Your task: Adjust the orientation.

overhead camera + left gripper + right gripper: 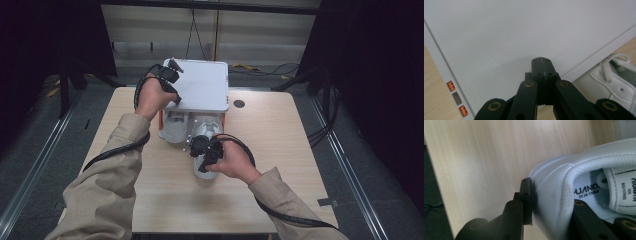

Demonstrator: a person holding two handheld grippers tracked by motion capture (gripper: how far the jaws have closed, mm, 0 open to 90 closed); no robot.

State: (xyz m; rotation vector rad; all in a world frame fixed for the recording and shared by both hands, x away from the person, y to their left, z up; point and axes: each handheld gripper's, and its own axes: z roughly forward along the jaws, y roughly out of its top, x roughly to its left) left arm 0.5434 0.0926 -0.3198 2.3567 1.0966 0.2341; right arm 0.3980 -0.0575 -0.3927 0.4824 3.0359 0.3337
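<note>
Pale wooden table (280, 150) with a dark round hole (239, 104) — cables (280, 69) on the floor behind

Closed left gripper (541, 61) on white lid (511, 32)

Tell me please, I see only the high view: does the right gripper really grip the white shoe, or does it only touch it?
Observer: It grips it. In the right gripper view the right gripper is clamped on the white shoe, with one jaw outside the heel wall and one inside.
Operator: And does the left gripper hold something?
Observer: No. In the left gripper view the left gripper has its jaws shut together with nothing between them, and its tip seems to rest on the white panel.
Operator: Is there any mark on that panel's edge?
Observer: Yes, two small orange tabs sit on its side edge.
</note>
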